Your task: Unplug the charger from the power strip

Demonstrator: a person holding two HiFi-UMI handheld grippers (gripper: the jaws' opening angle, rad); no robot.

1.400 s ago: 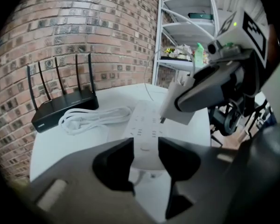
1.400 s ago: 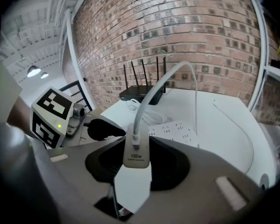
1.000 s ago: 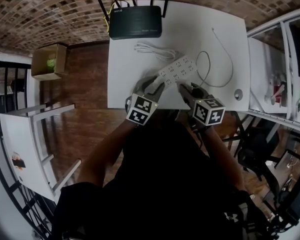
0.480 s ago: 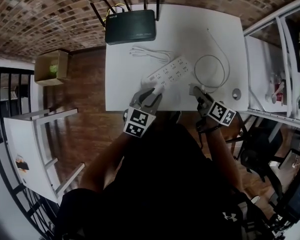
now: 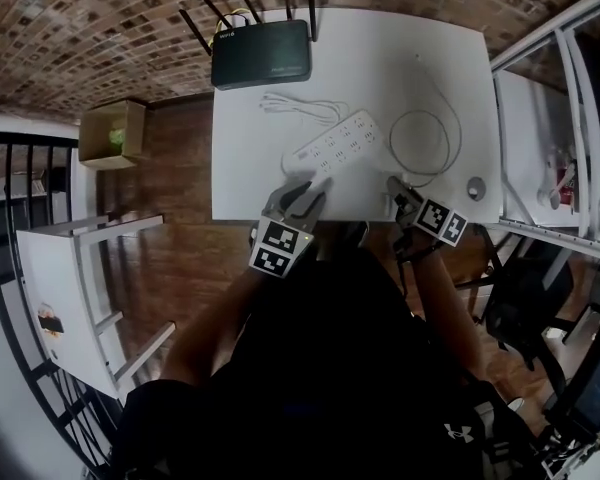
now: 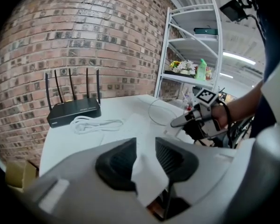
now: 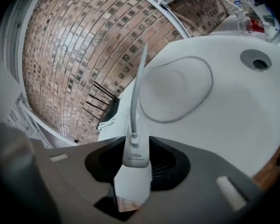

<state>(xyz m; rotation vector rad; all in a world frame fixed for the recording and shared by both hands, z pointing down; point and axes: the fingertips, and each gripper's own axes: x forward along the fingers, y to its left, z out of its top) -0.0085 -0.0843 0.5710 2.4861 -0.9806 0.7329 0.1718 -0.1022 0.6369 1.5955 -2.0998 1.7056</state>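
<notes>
The white power strip (image 5: 338, 141) lies slantwise on the white table (image 5: 250, 183). My left gripper (image 5: 313, 186) is shut on its near end, which shows as a white slab (image 6: 148, 174) between the dark pads. My right gripper (image 5: 394, 192) is to the right of the strip, near the table's front edge, shut on the white charger (image 7: 135, 164) marked 100w. The charger is clear of the strip. Its white cable (image 7: 175, 94) rises from the plug and loops over the table (image 5: 425, 143). The left gripper view also shows the right gripper (image 6: 186, 120).
A black router (image 5: 261, 53) with antennas stands at the table's back edge, and the strip's bundled cord (image 5: 300, 105) lies before it. There is a round cable hole (image 5: 476, 188) at the front right corner. A white shelf unit (image 5: 570, 118) stands to the right, a cardboard box (image 5: 110, 128) on the floor to the left.
My right gripper has drawn away from the power strip, rightward and down toward the front edge, rolling as it went, with the charger in it. The left gripper has shifted only slightly on the strip's end.
</notes>
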